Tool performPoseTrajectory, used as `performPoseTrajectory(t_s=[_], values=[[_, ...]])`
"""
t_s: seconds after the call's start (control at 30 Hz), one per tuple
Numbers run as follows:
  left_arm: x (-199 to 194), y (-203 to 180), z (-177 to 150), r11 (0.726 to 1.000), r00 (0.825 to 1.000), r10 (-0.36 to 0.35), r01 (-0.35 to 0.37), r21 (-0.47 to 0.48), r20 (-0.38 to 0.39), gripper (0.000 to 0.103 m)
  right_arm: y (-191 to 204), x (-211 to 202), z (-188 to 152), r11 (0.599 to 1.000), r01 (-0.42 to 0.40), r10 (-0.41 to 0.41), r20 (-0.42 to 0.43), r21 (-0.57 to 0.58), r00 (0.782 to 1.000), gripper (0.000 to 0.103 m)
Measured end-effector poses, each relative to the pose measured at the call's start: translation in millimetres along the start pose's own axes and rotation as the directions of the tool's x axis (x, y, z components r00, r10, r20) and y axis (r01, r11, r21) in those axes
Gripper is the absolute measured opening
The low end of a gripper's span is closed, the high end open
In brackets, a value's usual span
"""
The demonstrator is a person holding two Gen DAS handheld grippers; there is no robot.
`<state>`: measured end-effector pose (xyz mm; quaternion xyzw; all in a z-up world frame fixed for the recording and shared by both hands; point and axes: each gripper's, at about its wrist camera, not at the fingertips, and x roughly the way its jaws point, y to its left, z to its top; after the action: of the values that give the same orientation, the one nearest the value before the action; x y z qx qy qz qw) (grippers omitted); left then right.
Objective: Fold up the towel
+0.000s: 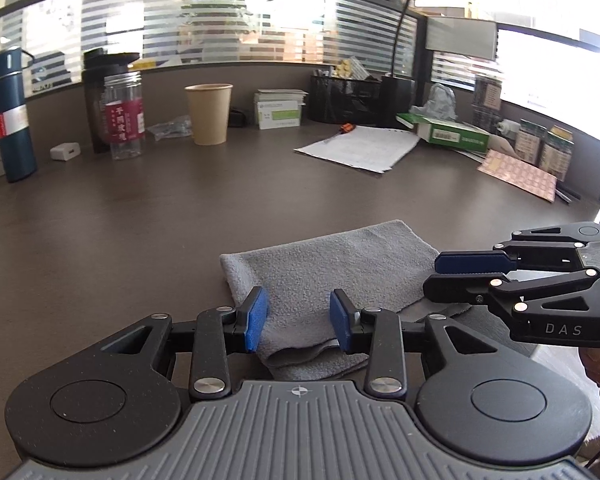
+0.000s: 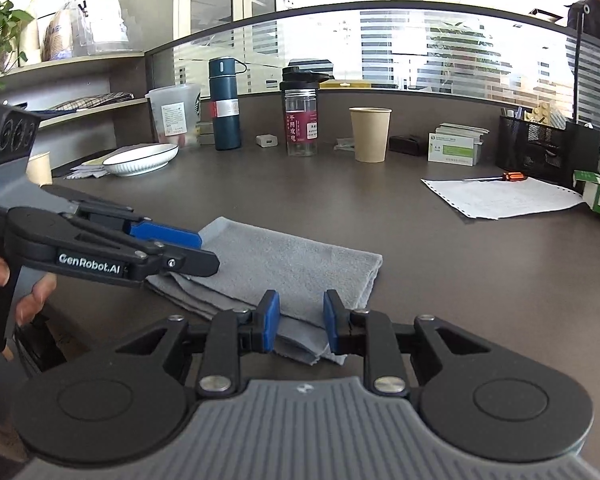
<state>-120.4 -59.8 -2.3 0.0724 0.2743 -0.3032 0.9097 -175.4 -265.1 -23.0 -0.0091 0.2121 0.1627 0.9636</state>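
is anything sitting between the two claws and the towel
Nothing visible. Both the left claw and right claw hover open right at the near edge of the grey towel; the cup, jar and papers sit far behind it.

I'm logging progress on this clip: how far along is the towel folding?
Done: the grey towel already lies folded over in layers on the dark desk, its stacked edges at the near end. In hand: nothing is gripped; the left claw and right claw both sit open above the near edge. Left: possibly another fold, or tidying the uneven corner layers under the right claw.
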Motion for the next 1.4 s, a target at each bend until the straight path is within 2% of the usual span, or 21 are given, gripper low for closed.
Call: performPoseTrajectory(t_s=[0.13, 0.3, 0.57, 0.7, 0.8, 1.17, 1.4], values=[[14.3, 12.2, 12.0, 1.0, 1.0, 0.023, -0.023, -0.014, -0.009, 0.044, -4.0, 17.3, 11.8, 1.0, -0.006, 0.006, -0.015, 0.0, 1.0, 0.025], [28.1, 26.3, 24.4, 0.998, 0.999, 0.029, -0.031, -0.059, -0.022, 0.044, -11.6, 35.7, 29.5, 0.999, -0.036, 0.038, -0.07, 0.036, 0.997, 0.032], [23.9, 26.4, 20.9, 0.997, 0.999, 0.036, -0.037, -0.062, -0.01, 0.046, -15.0, 32.0, 28.7, 0.998, -0.035, 0.038, -0.07, 0.05, 0.997, 0.031], [17.5, 29.0, 18.9, 0.996, 0.999, 0.037, -0.037, -0.083, 0.0, 0.06, -19.8, 24.2, 26.0, 0.997, -0.028, 0.031, -0.042, 0.072, 0.999, 0.032], [12.1, 30.2, 17.1, 0.994, 0.997, 0.08, -0.078, -0.082, 0.016, 0.068, -26.4, 17.8, 26.6, 0.996, -0.011, 0.012, -0.014, 0.093, 1.0, 0.032], [-11.1, 49.6, 19.7, 0.976, 0.982, 0.172, -0.16, -0.15, 0.076, 0.085, -46.3, 7.6, 32.6, 0.988, 0.104, -0.108, 0.035, 0.111, 0.994, 0.042], [-14.7, 73.0, 25.6, 0.946, 0.965, 0.253, -0.231, -0.229, 0.07, 0.092, -60.3, 9.7, 40.1, 0.977, 0.159, -0.167, 0.047, 0.144, 0.985, 0.057]])
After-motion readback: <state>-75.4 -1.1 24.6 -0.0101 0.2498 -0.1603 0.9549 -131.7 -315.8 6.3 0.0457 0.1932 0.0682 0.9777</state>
